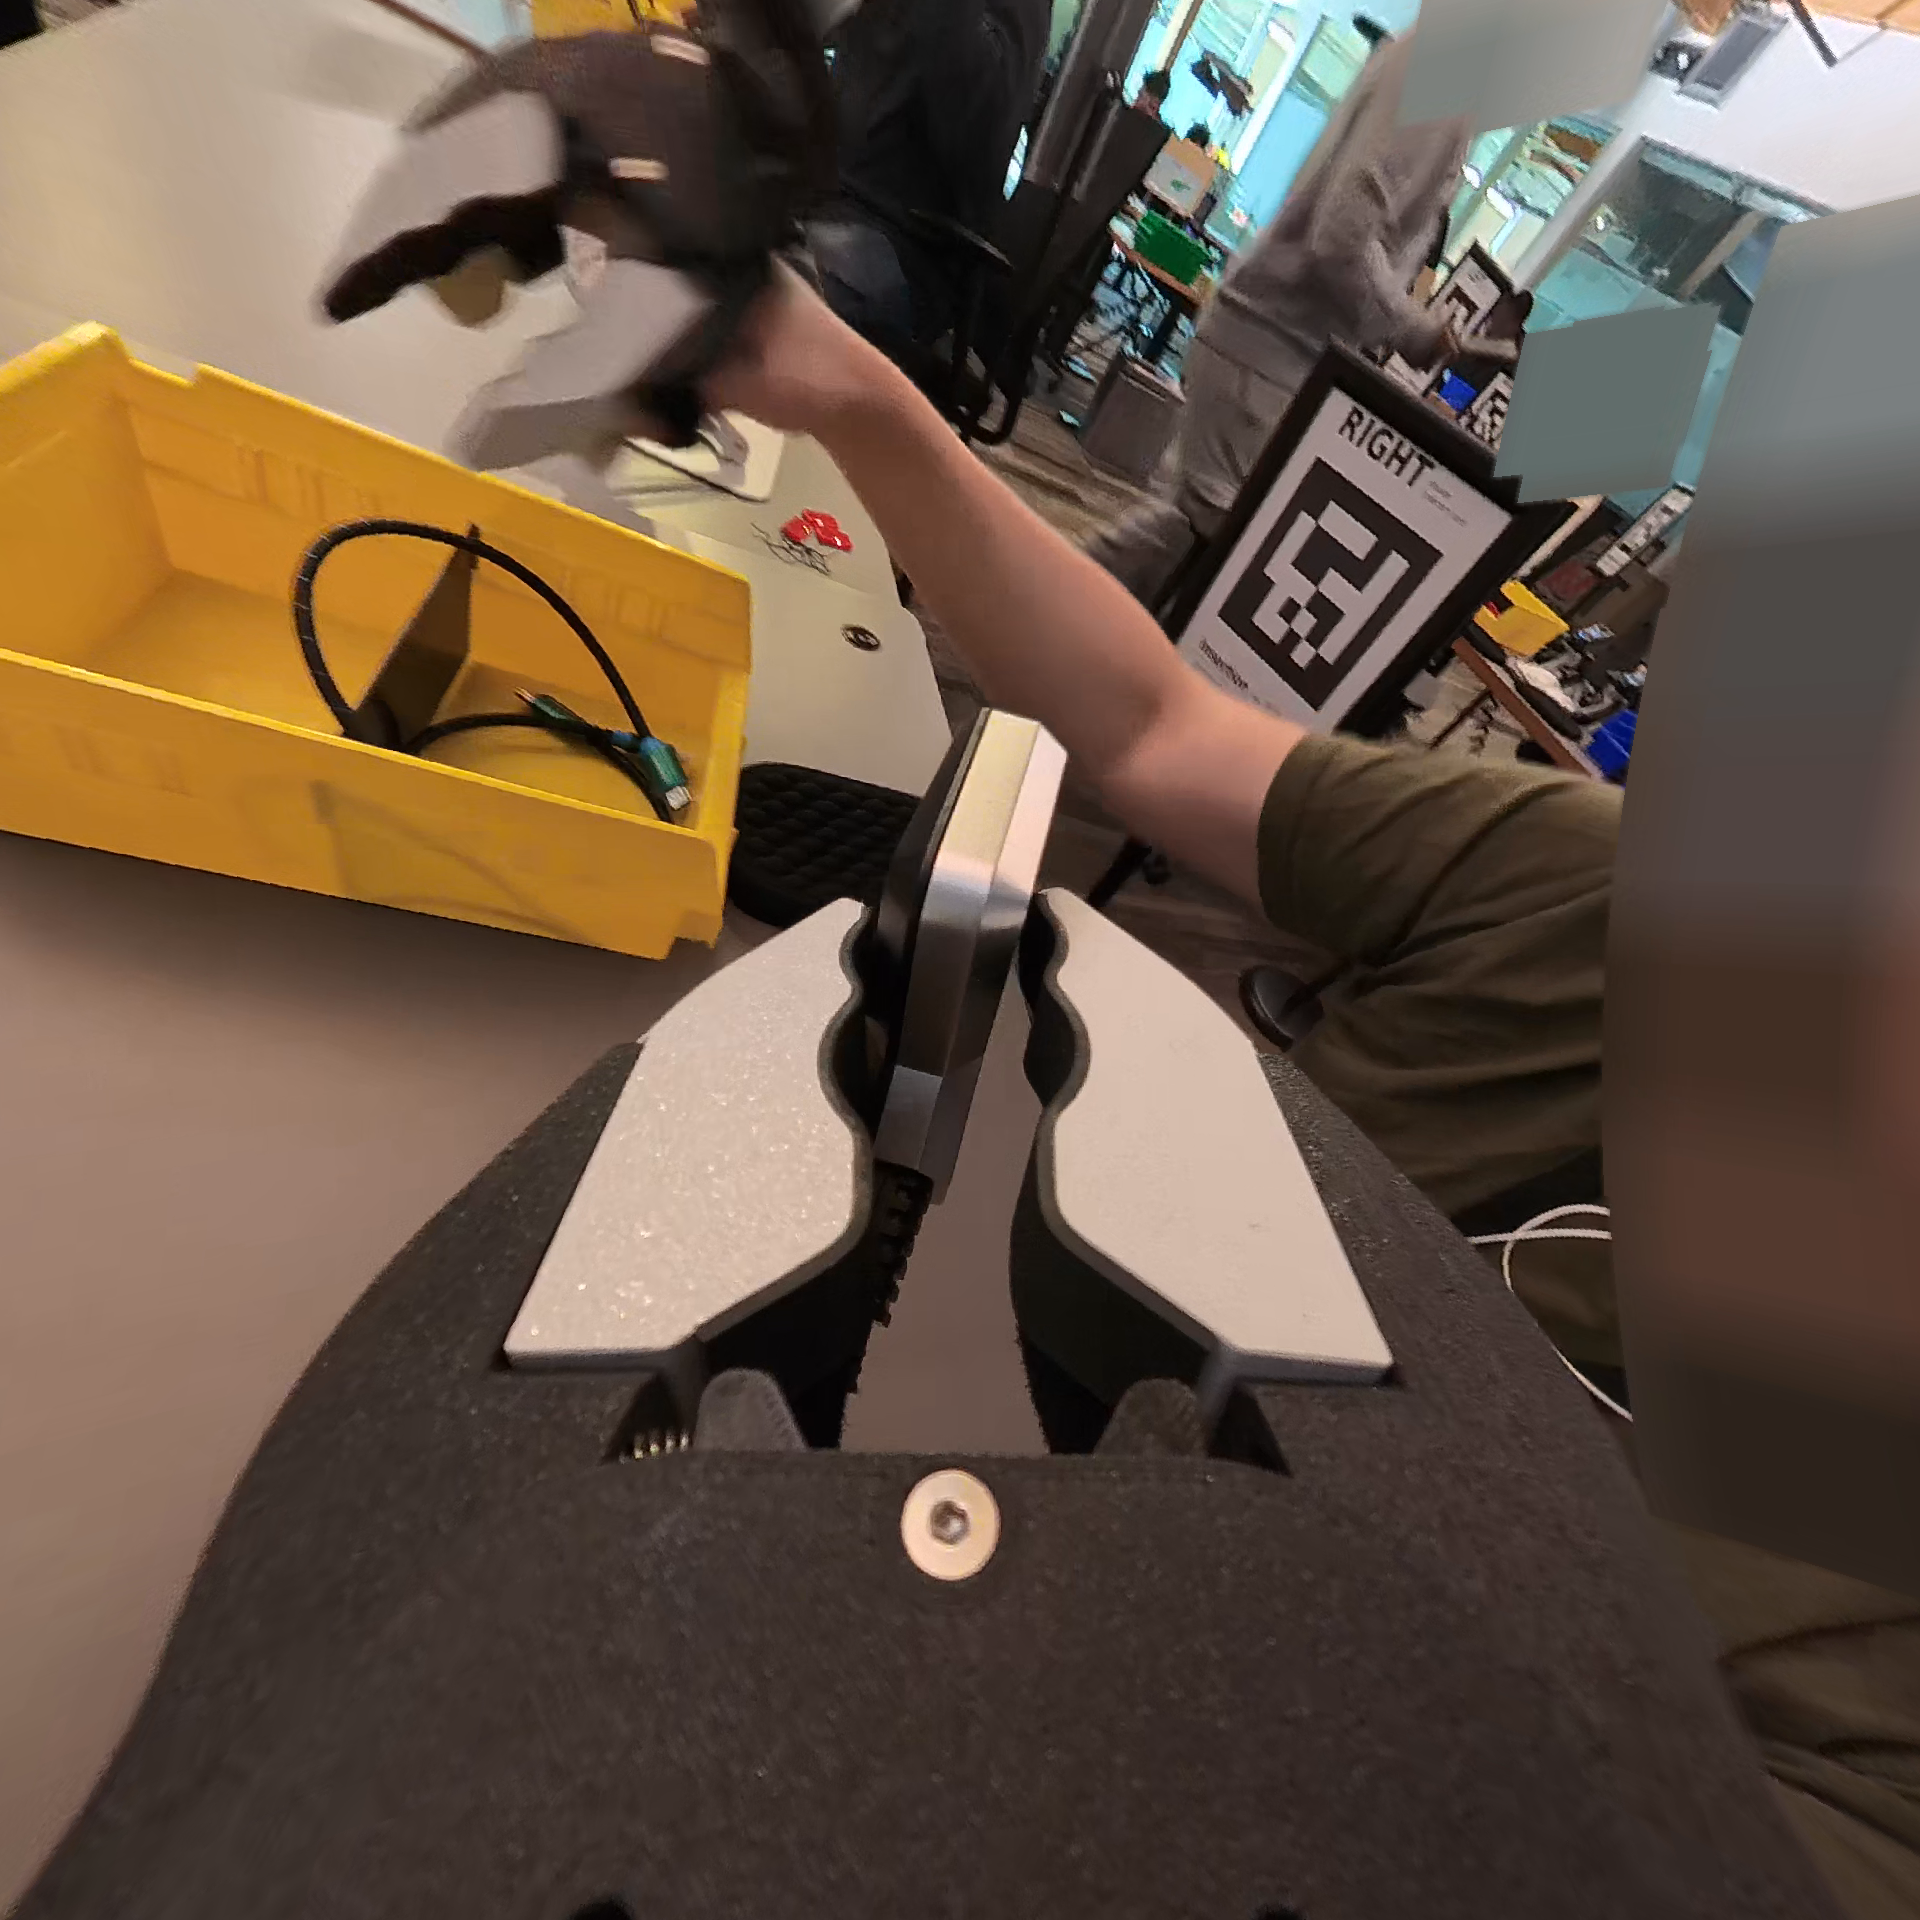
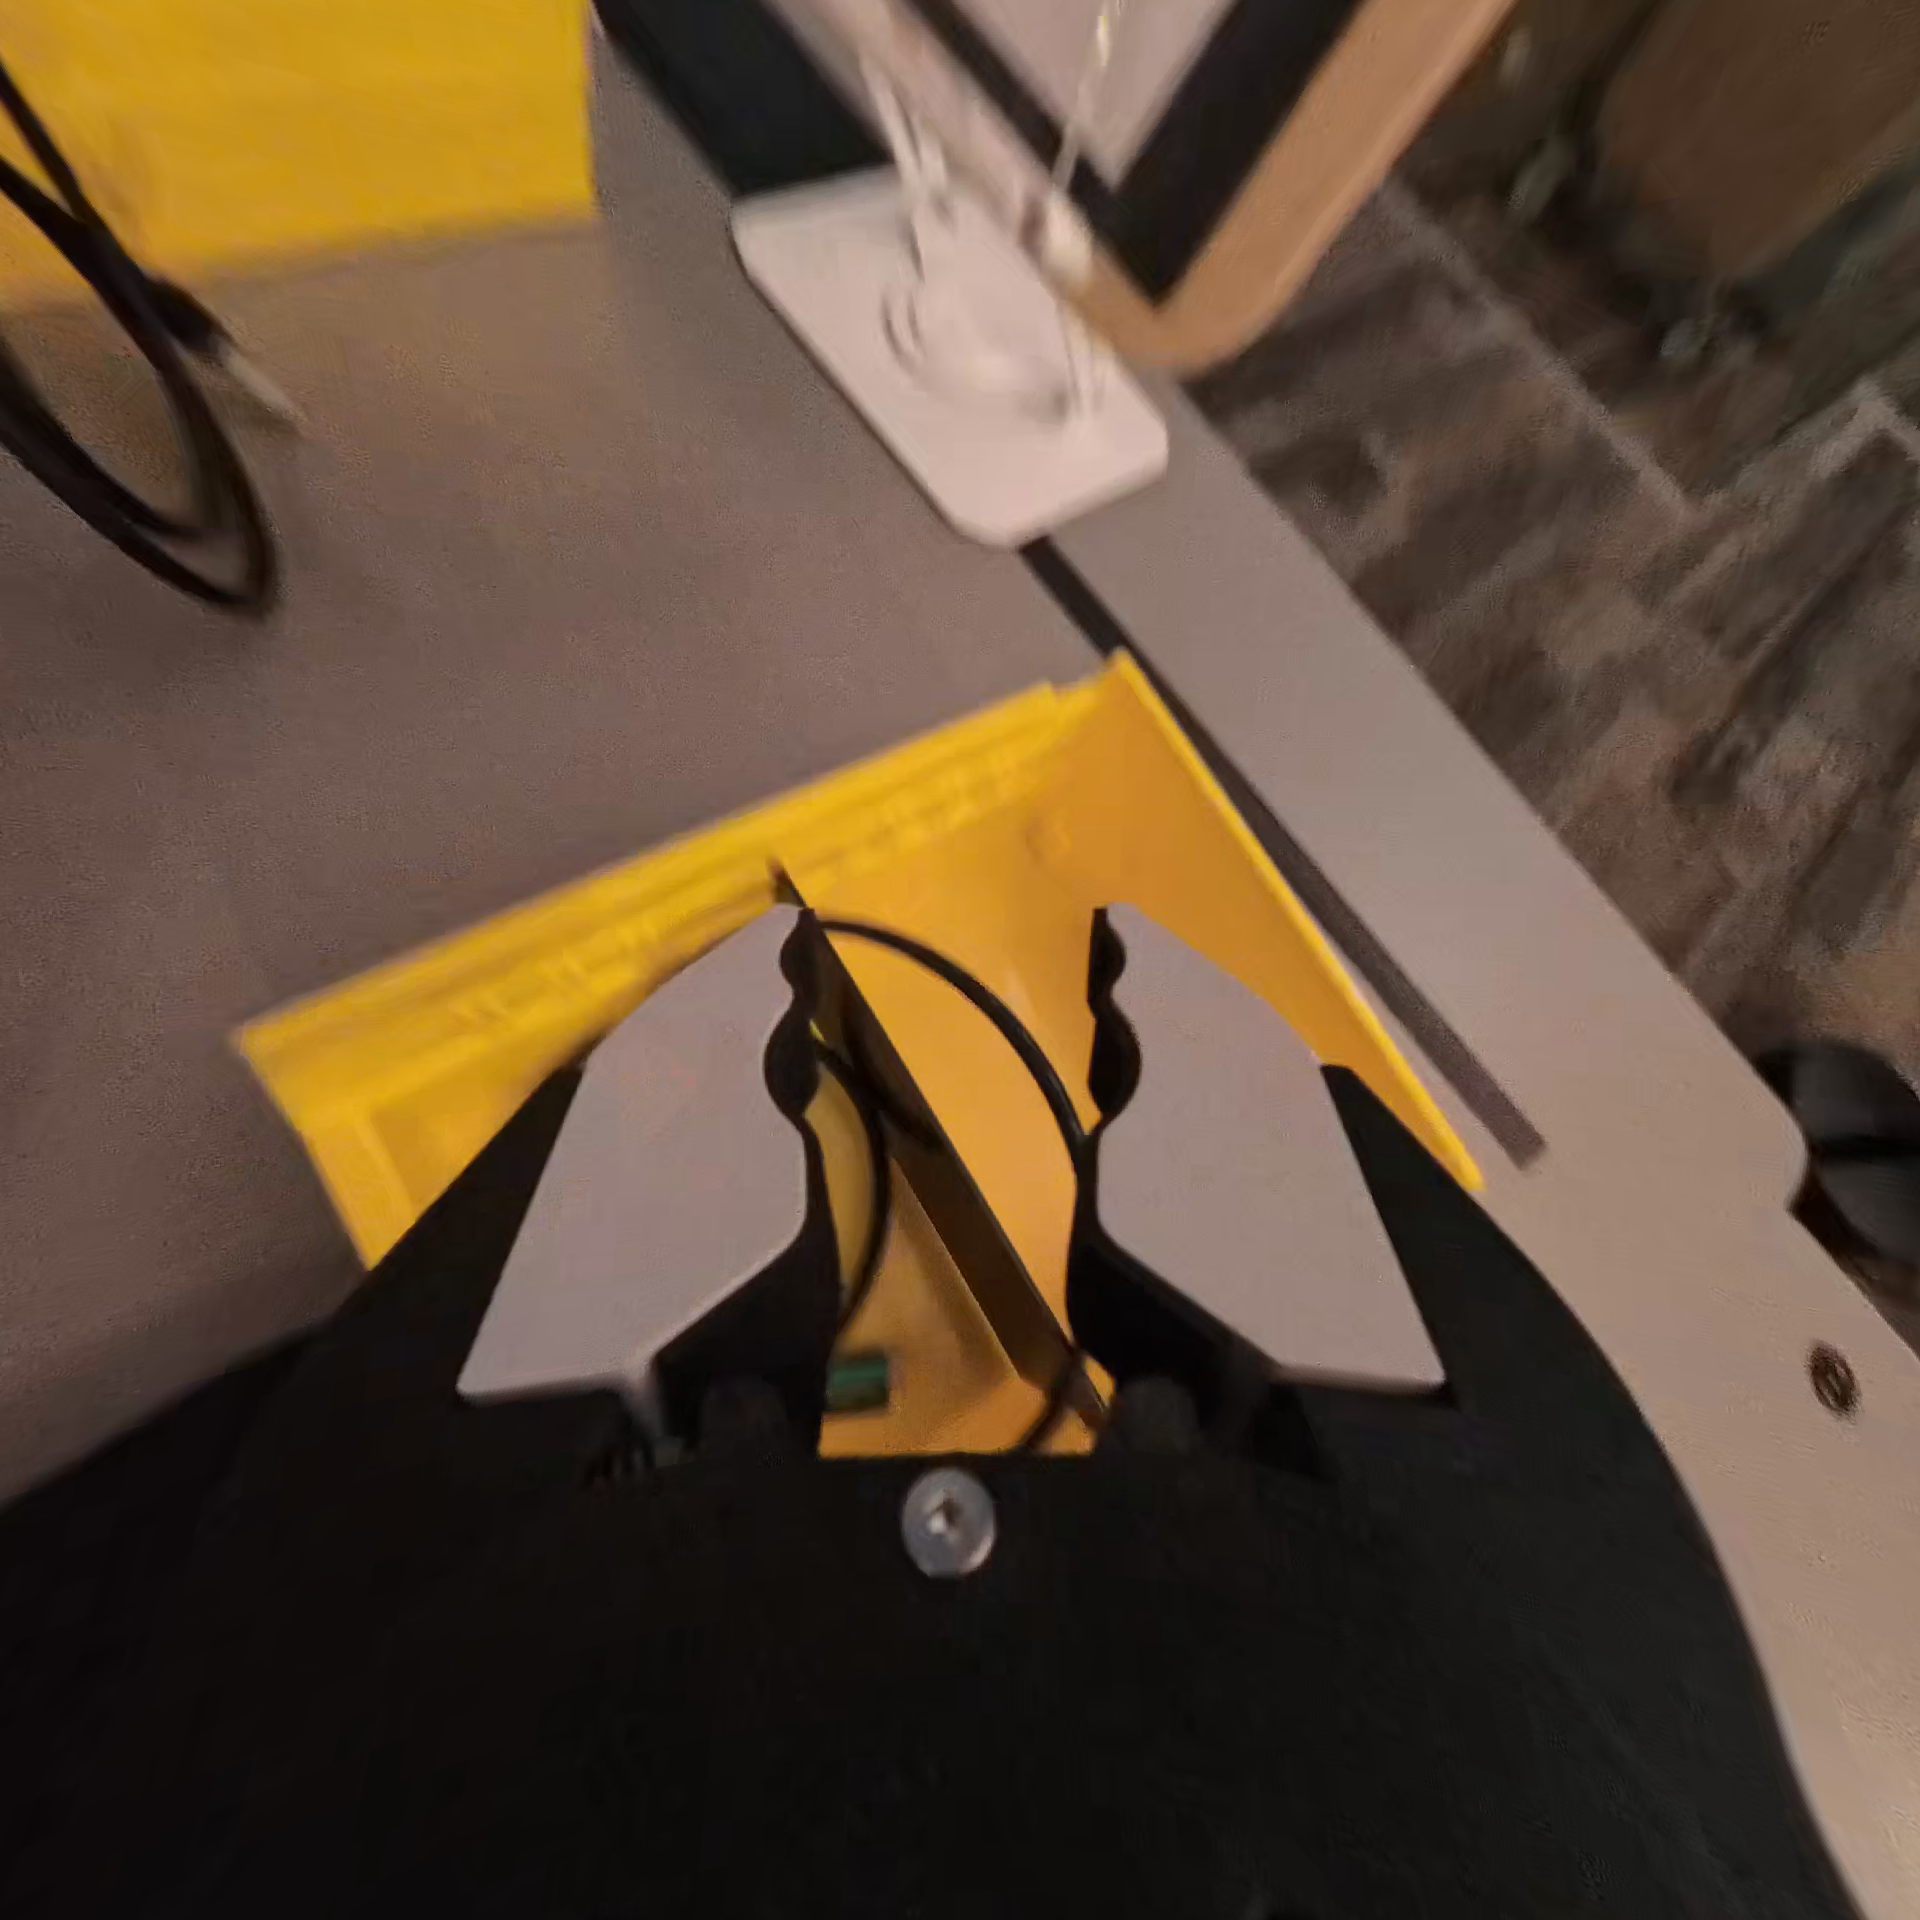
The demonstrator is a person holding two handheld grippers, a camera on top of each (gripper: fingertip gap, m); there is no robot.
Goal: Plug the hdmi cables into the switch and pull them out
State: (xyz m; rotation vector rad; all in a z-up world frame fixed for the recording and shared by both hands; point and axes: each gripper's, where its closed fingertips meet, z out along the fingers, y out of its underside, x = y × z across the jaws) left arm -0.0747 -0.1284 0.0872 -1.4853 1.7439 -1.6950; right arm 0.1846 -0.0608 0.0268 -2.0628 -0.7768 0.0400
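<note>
- Left gripper (image 1: 940, 935): jaws clenched on a slim, flat, silver-and-black metal box with rounded corners, taken to be the switch (image 1: 961, 883). It is held edge-up, clear of the grey table (image 1: 260, 1039).
- Switch orientation: long axis runs forward along the jaws and rises away from the camera, one narrow edge on top. Ports are not visible from here, so I cannot tell which way they face.
- Handling, switch (judged): rigid, smooth shell, light to moderate weight, likely slippery. Grip across the two broad faces, as now, keeping the port edge free.
- Black HDMI cable with green-shelled plug (image 1: 665, 769): lies coiled in the yellow plastic bin (image 1: 364, 862) on the table, beside a dark upright divider (image 1: 416, 644). The plug rests near the bin's front right corner, tip toward the front wall.
- Handling, cable (judged): cord springy and loose; plug shell stiff. Take the plug shell, not the cord.
- Right gripper (image 2: 951, 997): jaws released, nothing between them, poised over the bin; this view is motion-blurred.
</note>
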